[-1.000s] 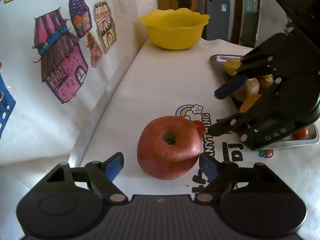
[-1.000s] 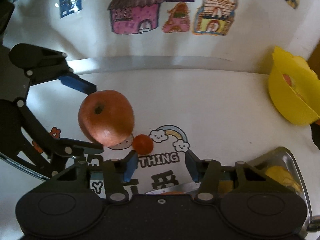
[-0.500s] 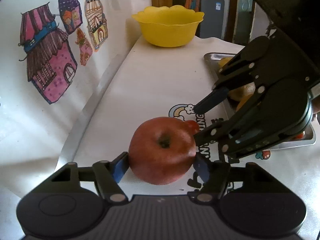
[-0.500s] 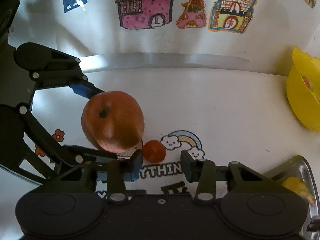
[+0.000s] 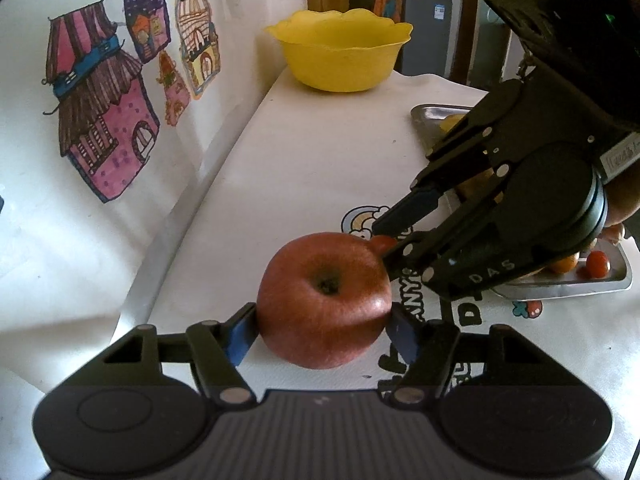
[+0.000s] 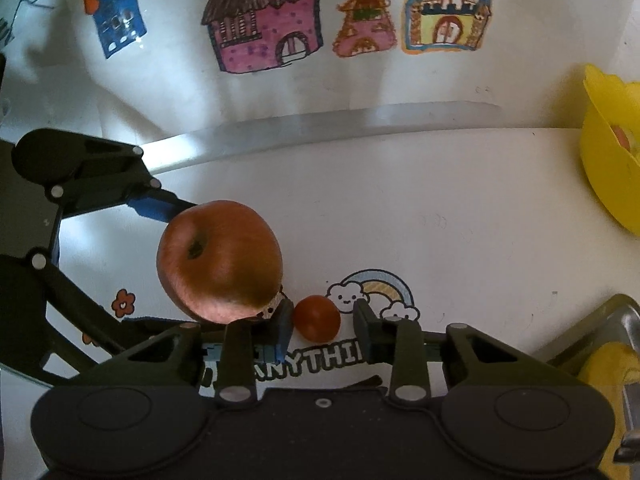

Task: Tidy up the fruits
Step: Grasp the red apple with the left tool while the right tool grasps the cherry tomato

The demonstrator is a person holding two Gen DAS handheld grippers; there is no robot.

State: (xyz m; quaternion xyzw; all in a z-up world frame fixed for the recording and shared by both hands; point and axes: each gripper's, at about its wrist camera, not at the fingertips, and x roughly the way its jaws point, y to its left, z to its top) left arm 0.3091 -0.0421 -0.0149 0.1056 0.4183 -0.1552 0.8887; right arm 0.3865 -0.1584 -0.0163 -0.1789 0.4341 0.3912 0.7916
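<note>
Apple (image 5: pixel 323 300) in left jaws; right jaws parted around apparently a tomato (image 6: pixel 317 318).

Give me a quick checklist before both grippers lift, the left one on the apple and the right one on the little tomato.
1. Left gripper pads against both sides of the apple: ok.
2. Right gripper straddles the cherry tomato: ok.
3. Right gripper closed on the tomato: not ok, a gap shows beside it.
4. Apple clear of the right gripper's near finger: cannot tell, they look very close.
5. Yellow bowl has room: cannot tell, though something already lies inside.
6. Metal tray in reach: ok.
</note>
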